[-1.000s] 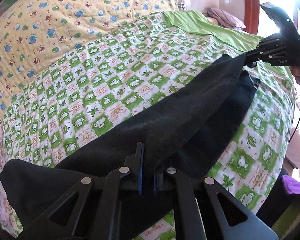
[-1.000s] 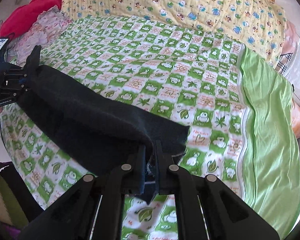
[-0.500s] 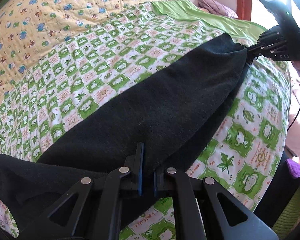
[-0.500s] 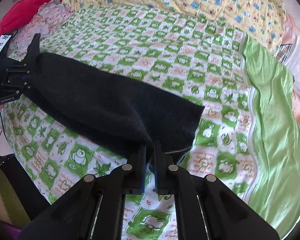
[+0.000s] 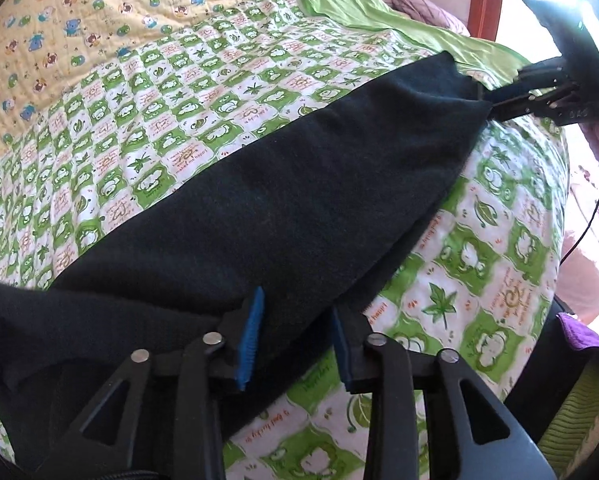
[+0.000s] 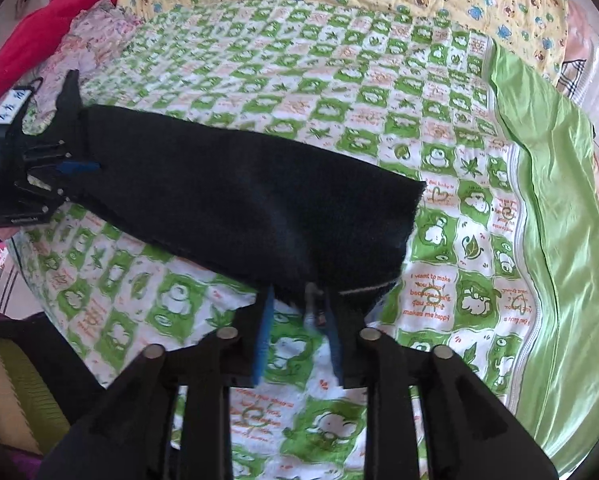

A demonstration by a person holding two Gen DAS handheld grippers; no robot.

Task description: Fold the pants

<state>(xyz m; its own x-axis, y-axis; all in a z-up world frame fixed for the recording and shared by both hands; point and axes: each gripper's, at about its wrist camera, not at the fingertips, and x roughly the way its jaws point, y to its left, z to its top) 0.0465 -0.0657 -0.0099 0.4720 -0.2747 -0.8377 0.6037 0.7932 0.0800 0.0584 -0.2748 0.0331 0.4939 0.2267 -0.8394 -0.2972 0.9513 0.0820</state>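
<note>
Both jaws have just been opening: left gripper [image 5: 295,336] and right gripper [image 6: 299,328] part-open, pads clear of pants [image 5: 259,208] on quilt [image 5: 179,120]; withdraw without dragging.

Both of the 2 wrist fisheyes look steeply down, close over the green checked bedspread [image 5: 227,92], from opposite ends of the black pants [image 6: 239,200]; each view shows the other gripper.

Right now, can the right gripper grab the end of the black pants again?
Probably yes. The right gripper has just opened its jaws, and the hem of the black pants lies flat on the frog-print quilt right at its fingertips, with nothing in between.
</note>
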